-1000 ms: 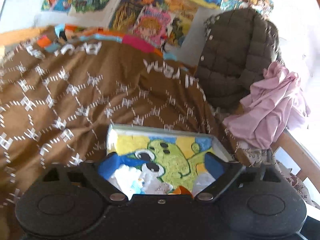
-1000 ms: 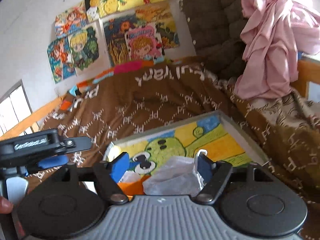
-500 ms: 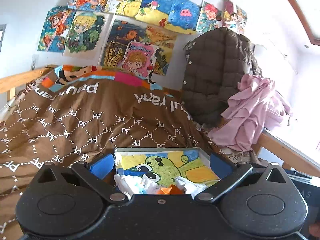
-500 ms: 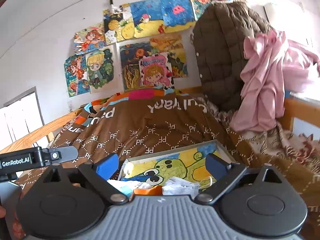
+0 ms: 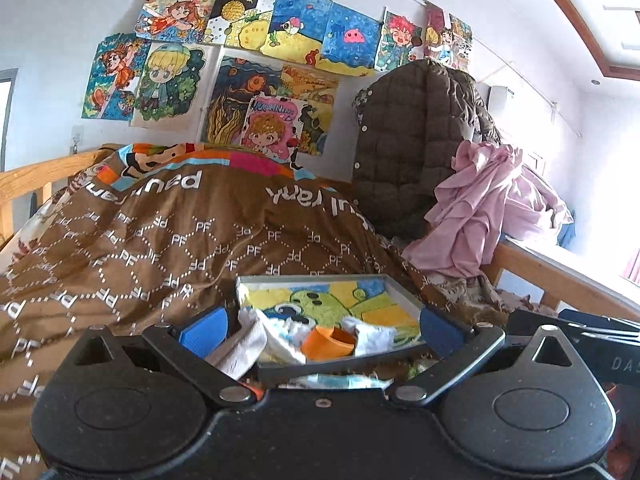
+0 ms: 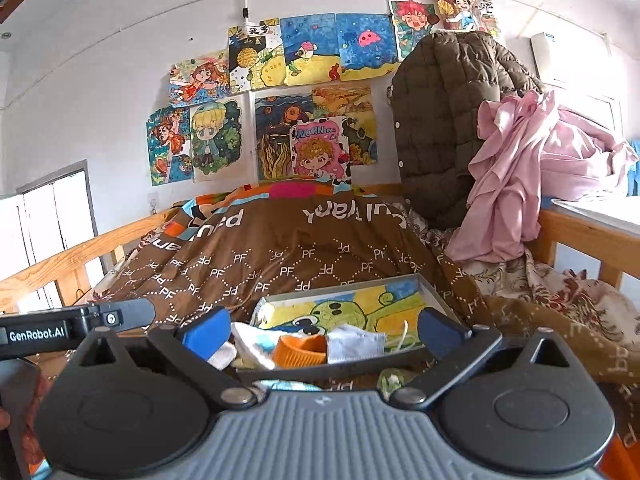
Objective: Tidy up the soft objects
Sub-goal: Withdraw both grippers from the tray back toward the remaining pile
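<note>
Brown bedspread: my working ground — a quilt (image 5: 168, 240) printed with white "PF" diamonds, rumpled, running up toward the wall.
Tray: a shallow grey-rimmed tray (image 5: 404, 292) lies flat on the quilt just ahead of both my tools; its floor carries a yellow, green and blue cartoon picture.
Soft things: a white cloth (image 5: 244, 340) droops over the tray's near-left rim, a white-and-blue bundle (image 5: 290, 330) sits beside it, an orange cup-like piece (image 5: 328, 342) lies on its side in the middle, and a pale folded cloth (image 6: 354, 346) rests to its right. All crowd the tray's near edge; the far half shows only the picture.
Outside the tray: something pale blue (image 5: 340, 380) lies on the quilt just below the near rim, too hidden to identify.
My left gripper (image 5: 320, 326): jaws spread wide, blue pads level with the tray's two near corners, nothing between them.
My right gripper (image 6: 322, 330): jaws likewise spread and empty, hovering at the same near rim.
Open room: bare quilt to the left of the tray and beyond its far rim.
Edges: a wooden rail (image 6: 60, 260) bounds the bed on the left; on the right a brown quilted coat (image 5: 412, 148) and pink cloth (image 5: 480, 208) hang near another wooden rail (image 5: 532, 268).
Back wall: drawings (image 6: 312, 80) — taped above the bed.
</note>
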Tool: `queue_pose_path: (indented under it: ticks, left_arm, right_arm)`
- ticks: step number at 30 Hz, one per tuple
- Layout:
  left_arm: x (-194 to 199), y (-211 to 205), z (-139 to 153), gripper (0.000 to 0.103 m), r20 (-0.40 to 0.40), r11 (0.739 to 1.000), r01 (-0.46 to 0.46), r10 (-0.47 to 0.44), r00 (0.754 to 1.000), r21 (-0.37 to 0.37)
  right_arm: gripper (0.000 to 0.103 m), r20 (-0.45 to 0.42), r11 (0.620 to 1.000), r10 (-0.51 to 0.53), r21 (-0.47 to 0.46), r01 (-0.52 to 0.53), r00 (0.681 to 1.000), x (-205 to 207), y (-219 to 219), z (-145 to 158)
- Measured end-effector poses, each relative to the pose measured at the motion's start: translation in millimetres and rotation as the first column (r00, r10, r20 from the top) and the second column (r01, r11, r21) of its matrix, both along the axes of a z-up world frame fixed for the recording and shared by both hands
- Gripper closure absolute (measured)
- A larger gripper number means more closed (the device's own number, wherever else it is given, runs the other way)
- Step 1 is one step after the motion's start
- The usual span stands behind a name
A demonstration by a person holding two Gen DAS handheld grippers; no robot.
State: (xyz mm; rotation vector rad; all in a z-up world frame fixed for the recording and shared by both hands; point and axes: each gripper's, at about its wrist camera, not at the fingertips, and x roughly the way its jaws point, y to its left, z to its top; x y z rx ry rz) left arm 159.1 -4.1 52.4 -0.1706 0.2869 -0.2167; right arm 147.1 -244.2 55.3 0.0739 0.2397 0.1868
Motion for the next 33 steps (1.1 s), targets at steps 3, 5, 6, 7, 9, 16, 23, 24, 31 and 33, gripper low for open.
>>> queue_pose_path:
  ticks: [3, 5, 6, 7, 9, 16, 23, 24, 31, 33]
  left_arm:
    - [-16, 2, -7, 0.001, -0.008, 1.0, 0.0, 0.0, 1.0, 0.005]
    - [-25, 2, -12, 0.001, -0.014, 1.0, 0.002, -0.002, 1.0, 0.012]
    - [-32, 2, -16, 0.001, -0.015, 1.0, 0.004, -0.003, 1.0, 0.018]
    - [-36, 2, -18, 0.001, -0.016, 1.0, 0.005, -0.005, 1.0, 0.022]
    - [-45, 1, -24, 0.001, -0.021, 0.999, 0.01, -0.009, 1.0, 0.033]
    - [-66, 2, -38, 0.001, -0.051, 0.999, 0.017, -0.015, 0.999, 0.052]
    - [-75, 1, -50, 0.001, -0.111, 0.995, 0.036, -0.026, 0.993, 0.088]
    - [-75, 2, -53, 0.001, -0.126, 0.996, 0.037, -0.025, 0.992, 0.087]
    - [-73, -4, -65, 0.001, -0.196, 0.992, 0.072, -0.051, 0.979, 0.104]
    - [-73, -7, -68, 0.001, -0.207, 0.991, 0.086, -0.063, 0.976, 0.105]
  right_arm:
    - [0.0, -0.008, 1.0, 0.002, -0.012, -0.002, 1.0, -16, -2, -4]
    - [0.0, -0.011, 1.0, -0.001, -0.029, 0.001, 1.0, -24, -2, -7]
    - [0.0, -0.013, 0.999, -0.002, -0.035, 0.002, 1.0, -29, -2, -9]
    - [0.0, -0.015, 0.999, -0.003, -0.037, 0.002, 1.0, -33, -2, -10]
    - [0.0, -0.018, 0.999, -0.003, -0.04, 0.002, 1.0, -41, -2, -12]
    - [0.0, -0.041, 0.999, 0.001, -0.053, -0.004, 0.999, -67, -1, -21]
    - [0.0, -0.103, 0.998, -0.004, -0.057, -0.002, 0.995, -79, -1, -29]
    - [0.0, -0.119, 0.998, -0.013, -0.062, 0.006, 0.993, -80, -2, -31]
    - [0.0, -0.202, 0.997, -0.047, -0.068, 0.034, 0.978, -76, -5, -40]
    - [0.0, -0.221, 0.996, -0.064, -0.067, 0.05, 0.973, -73, -6, -42]
